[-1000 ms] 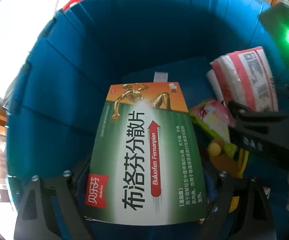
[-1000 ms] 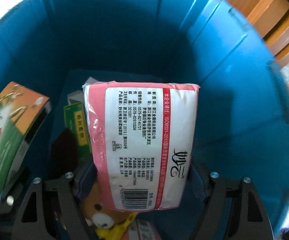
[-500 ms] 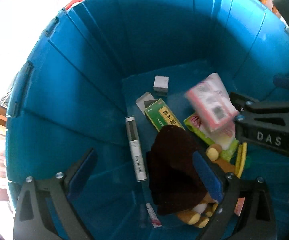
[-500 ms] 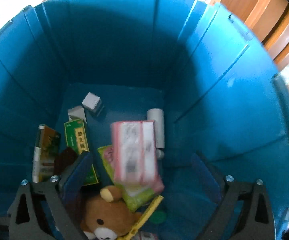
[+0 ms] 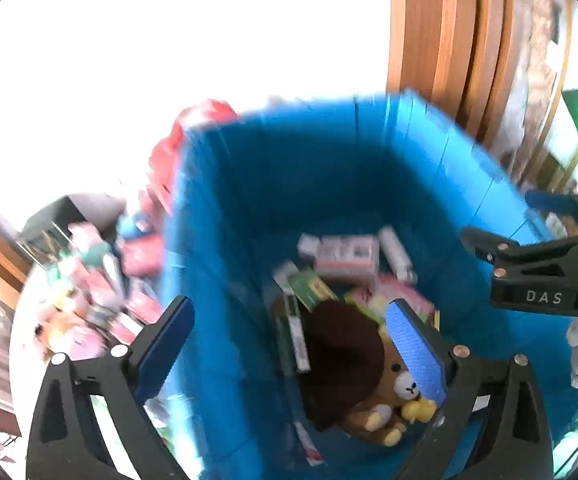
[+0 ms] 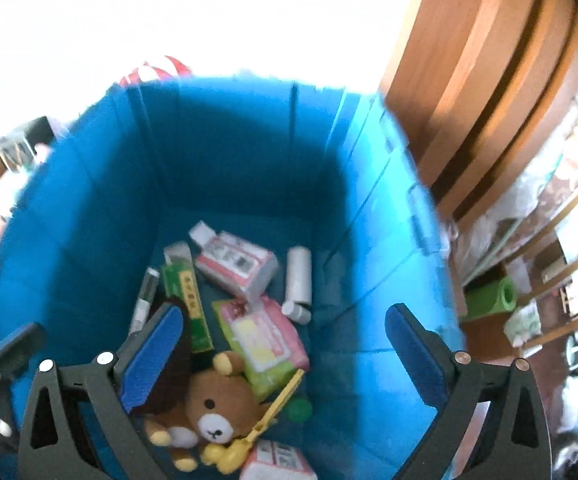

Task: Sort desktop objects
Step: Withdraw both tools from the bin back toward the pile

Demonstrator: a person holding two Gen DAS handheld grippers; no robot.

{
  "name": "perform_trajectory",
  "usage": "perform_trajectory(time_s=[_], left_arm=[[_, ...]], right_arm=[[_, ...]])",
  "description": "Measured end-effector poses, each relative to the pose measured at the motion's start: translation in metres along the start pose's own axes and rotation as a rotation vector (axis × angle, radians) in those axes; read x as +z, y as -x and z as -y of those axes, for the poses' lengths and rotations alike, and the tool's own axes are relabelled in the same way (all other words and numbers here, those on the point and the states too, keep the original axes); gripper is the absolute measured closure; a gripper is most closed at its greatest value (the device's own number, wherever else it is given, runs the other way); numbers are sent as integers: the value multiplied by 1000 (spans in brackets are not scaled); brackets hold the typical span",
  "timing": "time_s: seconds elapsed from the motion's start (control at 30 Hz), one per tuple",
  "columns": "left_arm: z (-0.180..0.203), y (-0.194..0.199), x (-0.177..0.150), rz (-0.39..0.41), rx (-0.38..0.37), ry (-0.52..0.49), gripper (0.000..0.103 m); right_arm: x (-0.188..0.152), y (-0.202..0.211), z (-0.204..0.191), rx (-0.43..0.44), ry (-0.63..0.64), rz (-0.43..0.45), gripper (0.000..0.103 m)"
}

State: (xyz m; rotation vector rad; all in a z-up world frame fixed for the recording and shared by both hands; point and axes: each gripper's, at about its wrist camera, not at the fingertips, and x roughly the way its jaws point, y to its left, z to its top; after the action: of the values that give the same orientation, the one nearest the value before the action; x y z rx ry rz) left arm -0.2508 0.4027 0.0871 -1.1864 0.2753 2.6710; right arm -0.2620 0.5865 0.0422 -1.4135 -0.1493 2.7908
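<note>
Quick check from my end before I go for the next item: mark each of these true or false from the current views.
1. The left hand-held gripper is open and empty. True.
2. The right hand-held gripper grips a tissue pack. False: it is open; the pink tissue pack lies in the blue bin.
3. A teddy bear lies in the bin. True.
4. The white tube stands upright. False: it lies flat on the bin floor.
5. The green box sits outside the bin. False: it is inside.

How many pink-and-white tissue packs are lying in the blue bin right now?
2 visible: one tissue pack near the far wall of the blue bin, another at the near edge beside the teddy bear. Others may be hidden.
</note>
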Motion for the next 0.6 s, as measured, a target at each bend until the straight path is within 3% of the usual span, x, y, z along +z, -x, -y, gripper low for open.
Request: perform_trajectory(time_s=[0.17,0.3,0.4,0.6], left_arm=[[-46,77,-32,194,28,81,5],[-89,117,-66,300,139,137,4],[-125,130,-92,317,204,171,4],[-230,141,-158,285,228,271,4]], right_arm=[[-18,68,-29,101,12,147,0],[-40,107,-73,186,55,262,0],[-52,130,-111,240,79,309,0],[-73,169,-211,333,152,368,0]])
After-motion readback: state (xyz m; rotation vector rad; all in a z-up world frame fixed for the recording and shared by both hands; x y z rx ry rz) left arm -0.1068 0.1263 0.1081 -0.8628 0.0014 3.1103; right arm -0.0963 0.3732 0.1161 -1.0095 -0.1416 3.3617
